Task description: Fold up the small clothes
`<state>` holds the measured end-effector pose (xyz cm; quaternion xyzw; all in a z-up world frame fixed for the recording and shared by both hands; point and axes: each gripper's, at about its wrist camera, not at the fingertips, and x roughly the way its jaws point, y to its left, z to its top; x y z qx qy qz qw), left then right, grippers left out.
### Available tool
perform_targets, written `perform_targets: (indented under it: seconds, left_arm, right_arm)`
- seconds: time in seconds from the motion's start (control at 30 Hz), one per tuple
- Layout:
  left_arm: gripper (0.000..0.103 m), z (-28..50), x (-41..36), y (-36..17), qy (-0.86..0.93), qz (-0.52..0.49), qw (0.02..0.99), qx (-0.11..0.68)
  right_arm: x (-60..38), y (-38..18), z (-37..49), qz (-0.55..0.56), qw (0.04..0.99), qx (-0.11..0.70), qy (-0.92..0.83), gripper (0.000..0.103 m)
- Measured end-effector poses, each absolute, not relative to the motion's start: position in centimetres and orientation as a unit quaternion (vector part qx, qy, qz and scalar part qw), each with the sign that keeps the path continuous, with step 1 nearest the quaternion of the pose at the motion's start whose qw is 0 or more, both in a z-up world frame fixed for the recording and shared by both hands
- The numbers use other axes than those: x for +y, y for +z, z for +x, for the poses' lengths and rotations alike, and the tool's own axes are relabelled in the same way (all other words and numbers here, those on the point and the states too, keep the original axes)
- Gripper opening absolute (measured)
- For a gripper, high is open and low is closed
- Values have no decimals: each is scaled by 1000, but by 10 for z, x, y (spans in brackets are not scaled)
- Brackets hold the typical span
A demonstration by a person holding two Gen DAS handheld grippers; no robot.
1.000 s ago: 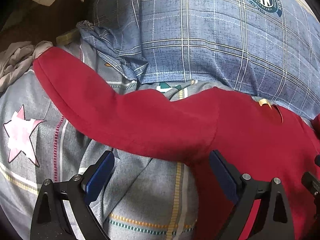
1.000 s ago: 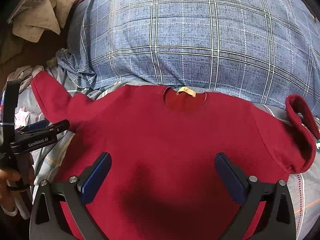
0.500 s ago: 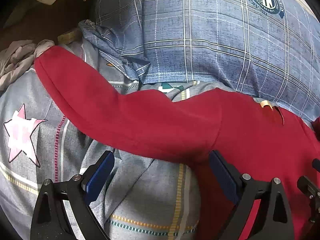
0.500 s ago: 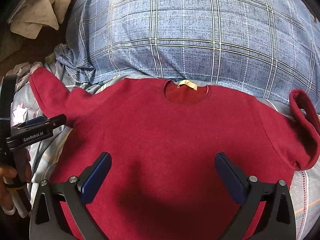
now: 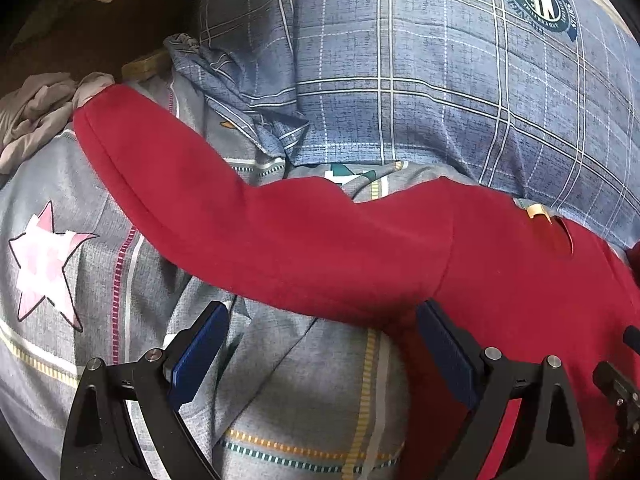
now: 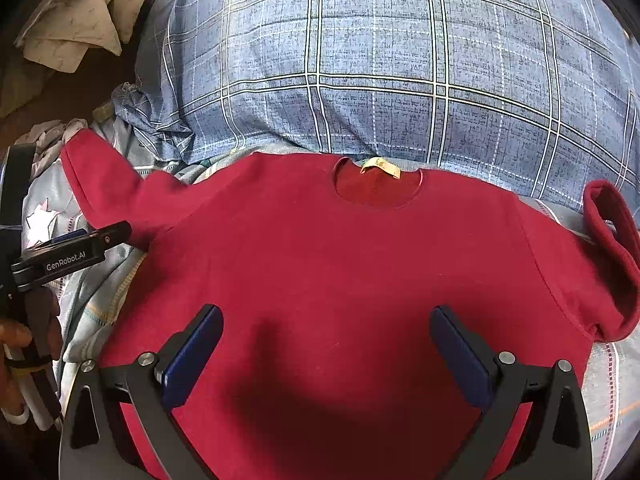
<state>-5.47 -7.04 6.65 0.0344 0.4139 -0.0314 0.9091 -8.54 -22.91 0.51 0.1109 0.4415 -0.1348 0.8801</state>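
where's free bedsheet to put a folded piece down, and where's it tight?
Free: grey bedsheet below the red sweater's outstretched sleeve, around the pink star print; the left gripper hangs open there. A smaller strip lies right of the curled sleeve. Crowded: blue plaid pillow behind the collar, crumpled pale cloth at the sleeve's cuff.

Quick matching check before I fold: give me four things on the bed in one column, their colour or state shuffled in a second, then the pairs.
1. red sweater
2. pillow
3. neck label
4. right sleeve

A. blue plaid
B. curled back on itself
C. spread flat, neckline away from the grippers
D. yellowish, inside the collar

Pairs: 1-C, 2-A, 3-D, 4-B
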Motion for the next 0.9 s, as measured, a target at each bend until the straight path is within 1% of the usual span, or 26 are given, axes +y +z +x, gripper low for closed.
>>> perform_targets:
  seconds: [0.9]
  left_arm:
    - [95, -52, -67, 64, -31, 32, 906, 420]
  right_arm:
    - [-228, -3, -83, 112, 875, 452, -133, 103]
